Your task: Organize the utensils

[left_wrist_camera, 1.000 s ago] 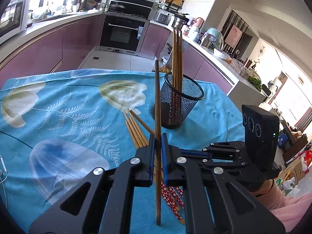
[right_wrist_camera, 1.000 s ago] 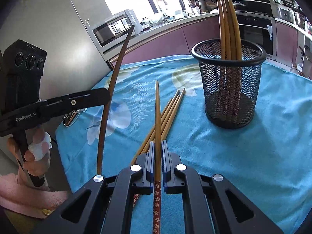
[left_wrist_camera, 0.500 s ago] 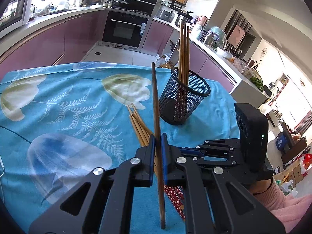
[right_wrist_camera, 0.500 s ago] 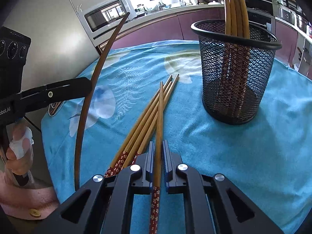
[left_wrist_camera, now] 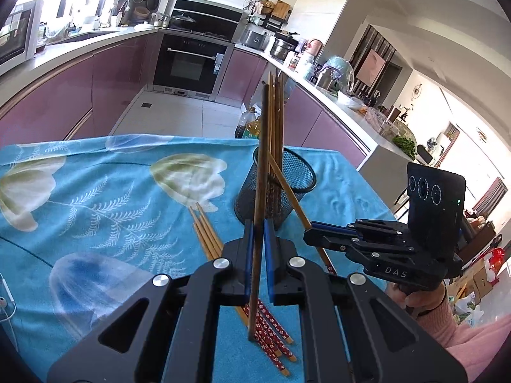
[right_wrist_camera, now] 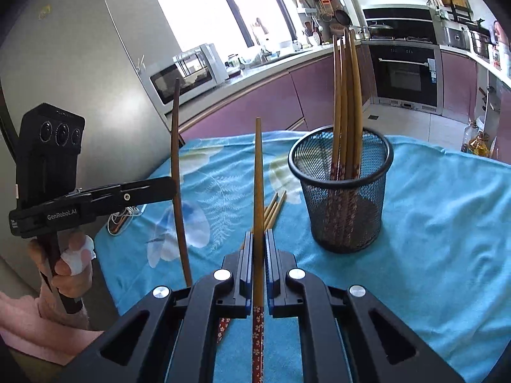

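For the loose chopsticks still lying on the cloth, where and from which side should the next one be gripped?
Grip a loose chopstick on its bare wooden shaft, coming down from above with the tongs' jaws across its width. They lie flat, side by side on the blue cloth, so only the outermost offers a free side. Mid-shaft leaves the patterned end free to drop into the mesh cup.

left gripper (left_wrist_camera: 258, 239) clamped tight, tilted down, bandaged hand (right_wrist_camera: 68, 261) on handle; right gripper (right_wrist_camera: 258, 255) same, tight, right hand (left_wrist_camera: 421, 298) gripping below.
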A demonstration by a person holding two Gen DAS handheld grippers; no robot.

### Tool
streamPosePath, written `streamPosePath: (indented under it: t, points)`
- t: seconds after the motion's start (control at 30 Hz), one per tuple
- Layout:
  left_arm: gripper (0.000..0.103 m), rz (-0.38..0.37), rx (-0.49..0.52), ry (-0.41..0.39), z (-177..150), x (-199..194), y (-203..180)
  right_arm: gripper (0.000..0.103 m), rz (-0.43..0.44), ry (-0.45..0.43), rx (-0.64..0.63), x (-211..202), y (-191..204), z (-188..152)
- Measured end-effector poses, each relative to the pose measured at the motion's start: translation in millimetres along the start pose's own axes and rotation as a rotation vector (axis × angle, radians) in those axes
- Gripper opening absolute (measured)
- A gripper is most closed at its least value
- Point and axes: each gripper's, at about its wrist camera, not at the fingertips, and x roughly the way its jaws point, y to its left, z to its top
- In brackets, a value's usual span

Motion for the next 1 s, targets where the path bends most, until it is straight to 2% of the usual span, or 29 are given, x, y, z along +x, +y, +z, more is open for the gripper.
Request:
streamPosePath:
  t: [0.23,0.47,0.63,0.8,1.0]
  points:
    - [0.006,-0.017,0.033,-0.053,23.8,-8.9,-14.9,0.006,0.006,-0.05,0.0,-13.4,-8.0,12.3]
    - [0.006,-0.031,0.035,-0.06,37.4,-4.9,-18.1,0.006,-0.007,-0.093,-0.011,-18.6,-12.4,26.0]
    - [0.006,0.037,0.022,-0.023,32.6,13.0,-7.5,0.006,-0.003,-0.085,-0.004,-14.1,-17.4,23.0]
    - [0.01,0.092,-0.014,0.069,19.7,46.4,13.9,0.006,-0.01,-0.077,0.018,-12.5,-23.3,17.8]
    - [0.014,0.102,-0.026,0.112,10.2,70.4,20.6,0.006,-0.023,-0.091,0.042,-17.7,-31.1,15.5]
